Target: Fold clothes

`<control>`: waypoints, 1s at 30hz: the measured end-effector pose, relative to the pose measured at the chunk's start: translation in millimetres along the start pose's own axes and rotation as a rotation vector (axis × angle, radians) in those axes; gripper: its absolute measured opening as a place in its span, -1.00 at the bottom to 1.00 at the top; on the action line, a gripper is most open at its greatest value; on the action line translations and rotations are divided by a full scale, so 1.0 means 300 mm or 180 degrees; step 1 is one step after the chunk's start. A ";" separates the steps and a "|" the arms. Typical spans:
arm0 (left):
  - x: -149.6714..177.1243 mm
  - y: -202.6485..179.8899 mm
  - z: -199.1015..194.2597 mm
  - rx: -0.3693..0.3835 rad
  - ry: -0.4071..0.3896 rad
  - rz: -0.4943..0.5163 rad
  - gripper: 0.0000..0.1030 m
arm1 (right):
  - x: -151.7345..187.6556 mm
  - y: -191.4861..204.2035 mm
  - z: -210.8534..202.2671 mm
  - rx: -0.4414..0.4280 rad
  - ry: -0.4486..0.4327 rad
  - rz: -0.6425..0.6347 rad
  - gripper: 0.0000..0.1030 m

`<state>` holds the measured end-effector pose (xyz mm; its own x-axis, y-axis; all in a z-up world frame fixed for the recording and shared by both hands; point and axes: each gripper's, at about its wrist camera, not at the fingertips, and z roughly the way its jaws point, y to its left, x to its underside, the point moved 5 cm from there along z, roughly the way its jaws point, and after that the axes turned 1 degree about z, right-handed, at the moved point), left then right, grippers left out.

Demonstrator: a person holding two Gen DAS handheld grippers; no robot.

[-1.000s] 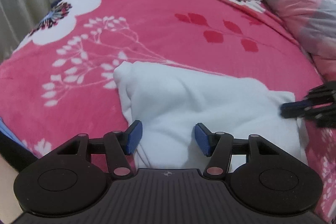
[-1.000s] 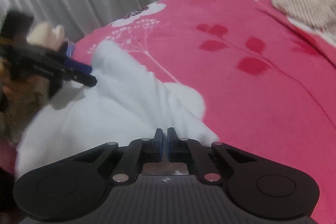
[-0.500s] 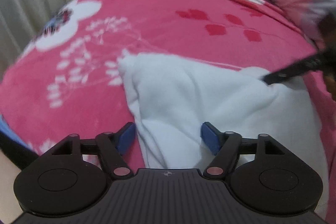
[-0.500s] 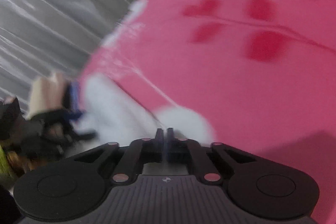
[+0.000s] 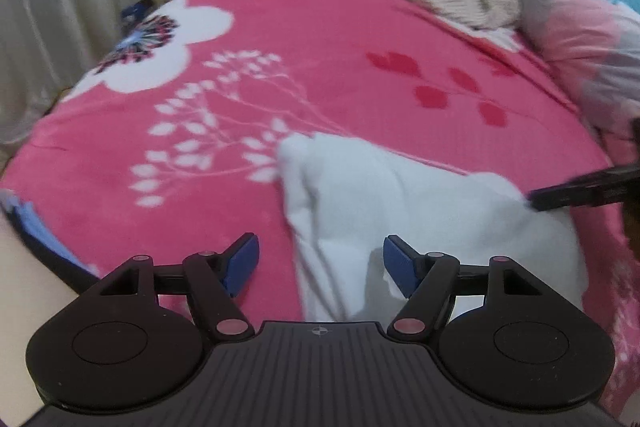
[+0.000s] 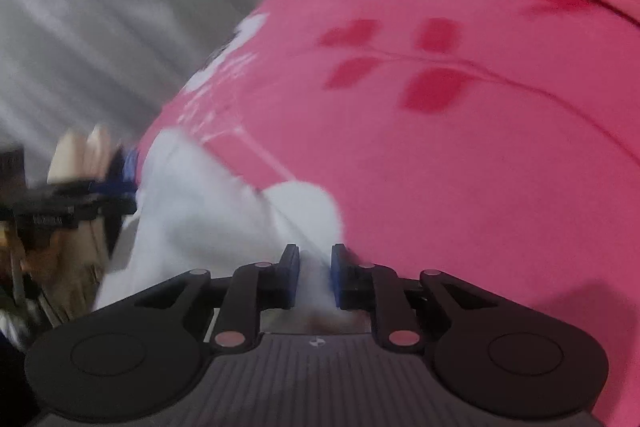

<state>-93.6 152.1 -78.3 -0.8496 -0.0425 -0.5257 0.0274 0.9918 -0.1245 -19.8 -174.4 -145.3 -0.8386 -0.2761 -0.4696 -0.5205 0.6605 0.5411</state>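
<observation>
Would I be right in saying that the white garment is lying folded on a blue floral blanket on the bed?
Not quite: the blanket is pink with white flowers, not blue, as the left wrist view shows. The white garment does lie folded on it.

No readable text, labels, nos. or brands anywhere. Only mark: small crosshair-in-circle emblem on each claw's ribbed body, near edge, left wrist view (image 5: 319,331) & right wrist view (image 6: 316,341). No letters w/ it.
</observation>
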 end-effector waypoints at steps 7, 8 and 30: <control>-0.107 -0.038 0.083 -0.0152 -0.0077 0.0308 0.25 | -0.057 0.157 0.056 -0.0223 -0.0320 -0.0400 -0.59; -0.109 -0.041 0.107 -0.0258 -0.0025 0.0415 0.25 | -0.053 0.172 0.080 -0.0265 -0.0290 -0.0455 -0.60; -0.065 0.124 -0.055 -0.0557 -0.0012 -0.0068 0.15 | 0.018 0.377 0.012 0.0641 -0.0477 -0.1601 -0.82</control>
<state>-84.8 191.9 -58.8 -0.8469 -0.0640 -0.5278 -0.0830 0.9965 0.0125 -82.6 -98.4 -89.1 -0.4553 -0.4990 -0.7374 -0.7970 0.5975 0.0878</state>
